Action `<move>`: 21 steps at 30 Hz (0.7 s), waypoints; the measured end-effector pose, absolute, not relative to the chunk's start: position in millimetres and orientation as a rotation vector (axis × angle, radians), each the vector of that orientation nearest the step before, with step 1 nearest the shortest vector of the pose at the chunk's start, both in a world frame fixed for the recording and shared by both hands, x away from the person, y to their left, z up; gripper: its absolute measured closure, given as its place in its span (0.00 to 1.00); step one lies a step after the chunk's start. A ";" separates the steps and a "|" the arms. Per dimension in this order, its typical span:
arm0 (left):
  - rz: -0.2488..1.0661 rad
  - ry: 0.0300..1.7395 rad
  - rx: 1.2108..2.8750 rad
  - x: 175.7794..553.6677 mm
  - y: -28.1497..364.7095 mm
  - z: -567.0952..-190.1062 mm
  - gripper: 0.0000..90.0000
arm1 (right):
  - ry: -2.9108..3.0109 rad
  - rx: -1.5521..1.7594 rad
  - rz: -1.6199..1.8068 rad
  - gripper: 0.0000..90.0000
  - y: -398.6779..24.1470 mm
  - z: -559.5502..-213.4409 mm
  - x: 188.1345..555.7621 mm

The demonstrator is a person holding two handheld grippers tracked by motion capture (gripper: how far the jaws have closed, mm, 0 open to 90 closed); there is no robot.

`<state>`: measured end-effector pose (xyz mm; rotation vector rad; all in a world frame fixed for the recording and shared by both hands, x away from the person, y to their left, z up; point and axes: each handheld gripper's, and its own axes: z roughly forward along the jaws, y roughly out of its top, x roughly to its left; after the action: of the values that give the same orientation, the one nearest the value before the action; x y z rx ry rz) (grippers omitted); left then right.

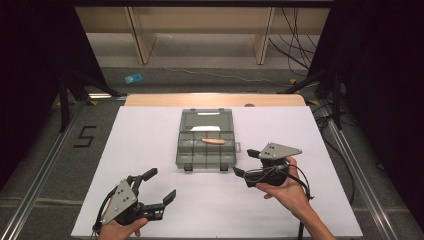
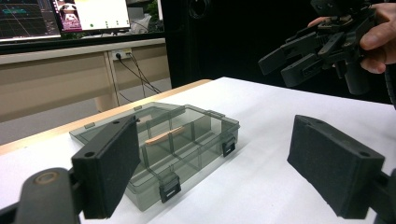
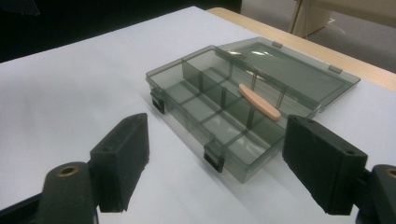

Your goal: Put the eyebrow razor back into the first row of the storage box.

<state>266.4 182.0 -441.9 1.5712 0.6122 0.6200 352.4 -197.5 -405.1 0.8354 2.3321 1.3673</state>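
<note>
White tabletop (image 1: 150, 165), wooden strip along its far edge. At centre, toward the far side, a smoke-grey translucent plastic organiser box (image 1: 206, 145) with inner dividers and black front latches, its lid (image 1: 207, 120) laid fully open and flat behind it. One slim peach-coloured stick (image 1: 213, 141) lies across a partition in the back row of compartments, tilted, resting on the divider rather than flat in a cell; other cells look bare. Left tool (image 1: 159, 186) sits low near the front-left, well apart from the box, its two black jaws spread wide with nothing between them. Right tool (image 1: 246, 162) hovers just beside the box's front-right corner, jaws wide apart and holding nothing, pointed at the box. Judged step: hands free, approach to the box in progress. Next move likely calls for the right tool to go in over the compartments, line its pads (image 3: 122, 158) along the stick's narrow sides and close gently, or catch the lid's far edge to swing it shut; dividers leave little room.
</note>
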 end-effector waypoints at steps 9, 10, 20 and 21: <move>0.621 0.614 1.573 266.4 181.7 -442.2 0.18 | 2.306 0.853 1.394 0.27 -203.5 -408.6 348.0; 0.621 0.614 1.573 266.2 181.6 -442.2 0.18 | 2.307 0.854 1.392 0.26 -204.2 -409.3 347.4; 0.622 0.613 1.575 266.6 181.6 -442.4 0.18 | 2.293 0.863 1.410 0.26 -210.0 -412.1 342.9; 0.621 0.613 1.575 266.5 181.5 -442.4 0.18 | 2.283 0.860 1.408 0.26 -210.6 -412.3 342.4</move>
<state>266.5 181.5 -442.4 1.5749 0.6128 0.6212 342.4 -210.6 -412.3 0.8602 2.2833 1.4080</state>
